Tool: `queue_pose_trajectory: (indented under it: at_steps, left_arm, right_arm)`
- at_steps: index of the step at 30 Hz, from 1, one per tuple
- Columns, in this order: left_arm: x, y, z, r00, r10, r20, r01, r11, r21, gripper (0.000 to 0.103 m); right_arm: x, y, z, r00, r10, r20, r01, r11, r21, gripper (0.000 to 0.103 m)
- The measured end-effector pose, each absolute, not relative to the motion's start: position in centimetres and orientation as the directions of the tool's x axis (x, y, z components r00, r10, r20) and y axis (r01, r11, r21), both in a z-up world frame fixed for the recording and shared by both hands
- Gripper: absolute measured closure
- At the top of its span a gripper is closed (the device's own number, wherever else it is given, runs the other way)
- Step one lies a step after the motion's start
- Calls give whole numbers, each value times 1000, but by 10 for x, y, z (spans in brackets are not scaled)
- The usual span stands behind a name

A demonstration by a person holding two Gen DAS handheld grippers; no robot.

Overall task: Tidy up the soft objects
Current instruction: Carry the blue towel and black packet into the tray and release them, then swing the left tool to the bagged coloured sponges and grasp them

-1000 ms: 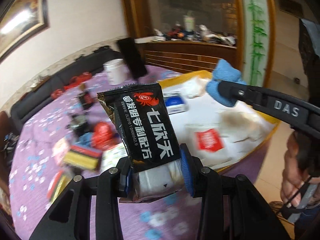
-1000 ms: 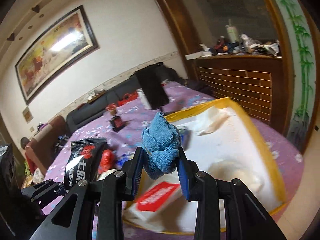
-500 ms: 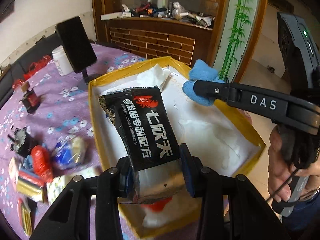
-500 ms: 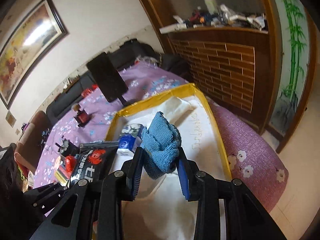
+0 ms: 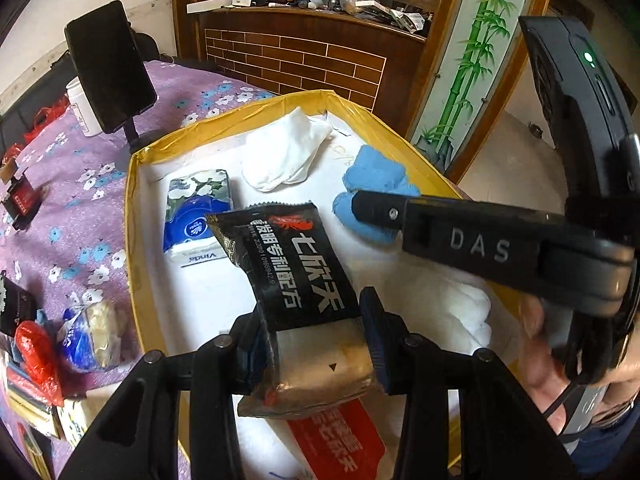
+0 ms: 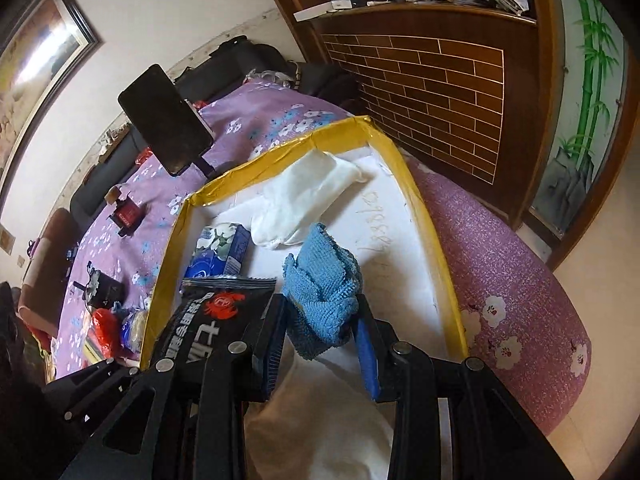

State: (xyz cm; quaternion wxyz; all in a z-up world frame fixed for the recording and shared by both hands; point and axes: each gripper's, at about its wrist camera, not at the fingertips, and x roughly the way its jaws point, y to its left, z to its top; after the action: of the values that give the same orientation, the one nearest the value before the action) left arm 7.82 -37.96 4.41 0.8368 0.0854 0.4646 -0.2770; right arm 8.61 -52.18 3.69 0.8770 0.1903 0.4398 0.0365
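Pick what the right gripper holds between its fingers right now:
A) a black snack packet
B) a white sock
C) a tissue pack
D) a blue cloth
D: in the right wrist view the blue cloth sits bunched in the right gripper, above the yellow-rimmed box.

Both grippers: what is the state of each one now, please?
Left gripper: closed on the black snack packet.
Right gripper: closed on the blue cloth.
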Motion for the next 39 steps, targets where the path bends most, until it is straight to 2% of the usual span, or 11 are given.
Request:
queue_pose_trajectory:
  at_steps: [4, 7, 8, 12, 15, 20, 31, 39]
  left_arm:
    - [84, -382, 41, 410, -384, -827, 536, 835, -123, 57]
    - [87, -380, 40, 408, -379, -830, 521, 843, -129, 39]
    - [87, -378, 40, 409, -387, -827, 515, 846, -141, 37]
    - [87, -375, 43, 410, -393, -823, 511, 847, -150, 37]
    - [83, -372, 46, 413, -398, -819, 512, 845, -153, 37]
    - [70, -362, 59, 424, -422, -801, 518, 839, -168, 37]
    - [31, -315, 76, 452, -451, -769, 512, 838, -190, 36]
    - [0, -251, 82, 505, -445, -740, 466, 862, -201, 36]
  right_arm:
    - [87, -521, 37, 605, 230, -762, 112, 923, 367, 64]
    - [87, -519, 38, 605, 226, -763, 113, 925, 363, 64]
    - [87, -520, 39, 605, 228, -763, 113, 924, 366, 64]
    - [86, -519, 40, 608, 225, -762, 115, 924, 364, 63]
    - [82, -520, 44, 617, 219, -756, 124, 921, 369, 57]
    - [63, -522, 56, 658, 229, -718, 122, 908, 402, 57]
    - [12, -483, 75, 715, 327, -618, 22, 873, 487, 56]
    - [-11, -421, 78, 691, 414, -592, -107, 869, 483, 55]
